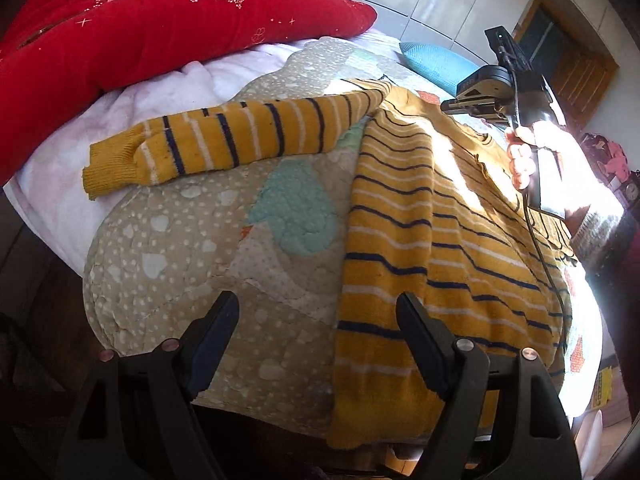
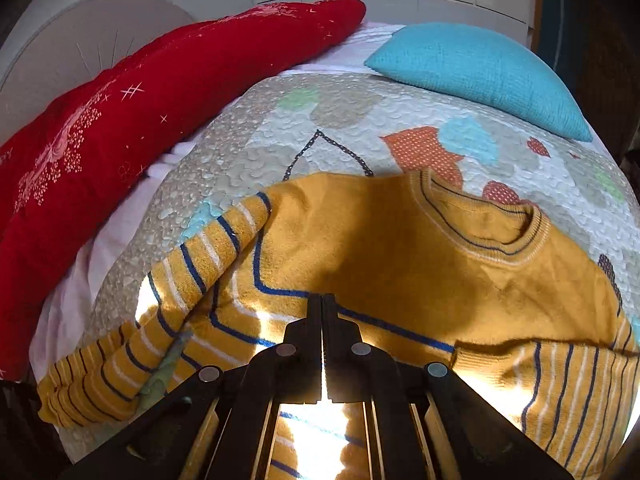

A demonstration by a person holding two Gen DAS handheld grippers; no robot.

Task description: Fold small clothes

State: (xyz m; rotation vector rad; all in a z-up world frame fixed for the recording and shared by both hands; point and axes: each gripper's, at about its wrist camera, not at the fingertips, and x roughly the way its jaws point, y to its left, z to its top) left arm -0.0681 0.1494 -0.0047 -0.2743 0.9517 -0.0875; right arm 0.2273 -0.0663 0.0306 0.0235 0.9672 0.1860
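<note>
A: Where's the striped sweater (image 1: pixel 420 216)?

B: Flat on the bed's quilt (image 1: pixel 192 248), collar (image 2: pixel 486 224) toward the blue cushion (image 2: pixel 484 76), one sleeve (image 1: pixel 240 140) stretched sideways toward the red pillow (image 1: pixel 132 36).

A: And the claws?

B: The left claw (image 1: pixel 316 344) gapes wide, empty, straddling the hem-side edge just ahead. The right claw (image 2: pixel 323 312) is pressed shut on nothing, over the chest below the collar.

A: Which is nearer that sleeve?

B: The left, I'd judge; nothing blocks it.
</note>
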